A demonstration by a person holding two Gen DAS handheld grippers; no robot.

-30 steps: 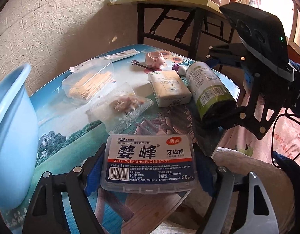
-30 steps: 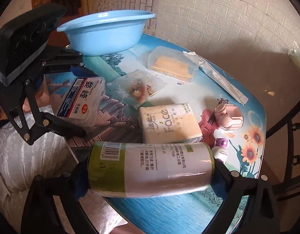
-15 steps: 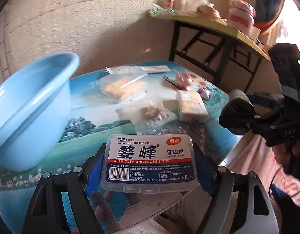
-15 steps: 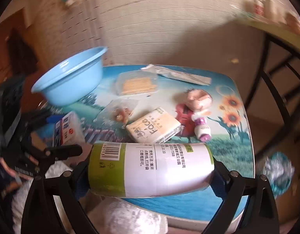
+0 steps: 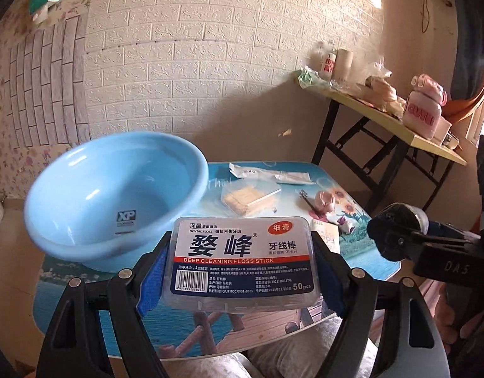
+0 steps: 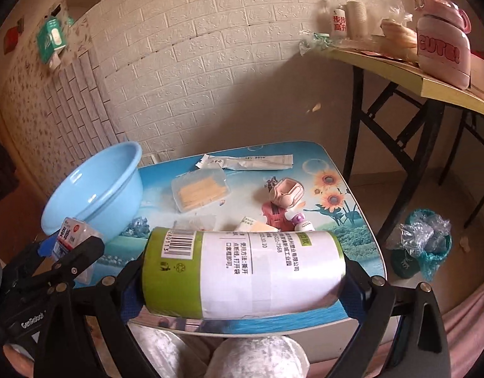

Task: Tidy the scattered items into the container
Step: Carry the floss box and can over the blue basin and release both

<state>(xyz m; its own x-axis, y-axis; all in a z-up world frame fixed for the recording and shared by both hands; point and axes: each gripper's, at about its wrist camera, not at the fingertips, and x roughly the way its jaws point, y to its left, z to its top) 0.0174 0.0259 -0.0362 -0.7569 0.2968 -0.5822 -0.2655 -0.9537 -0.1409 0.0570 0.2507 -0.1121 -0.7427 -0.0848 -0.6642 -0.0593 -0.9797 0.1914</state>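
The left tool (image 5: 242, 271) is clamped on a clear plastic floss stick box (image 5: 243, 263), its blue pads pressing the two short ends, label up. The box is held in the air above the near edge of the table (image 5: 361, 263), with the light blue basin (image 5: 116, 195) just ahead and to the left. The box looks light and rigid, but its smooth plastic walls could slide or its lid pop if squeezed harder; the end-to-end hold across the long axis seems right.

The right tool (image 6: 242, 286) grips a roll with a green and white label (image 6: 242, 272), lying crosswise, pads on its flat ends. What the roll holds I cannot tell; its glossy wrap seems slippery, and the body is likely somewhat yielding, so the end faces are the firmer place to hold.

The basin is empty. Still on the table are a clear box of toothpicks (image 6: 201, 190), a long white sachet (image 6: 245, 162), a pink earphone-style case (image 6: 286, 193) and a small purple-capped bottle (image 6: 300, 222); all look light.
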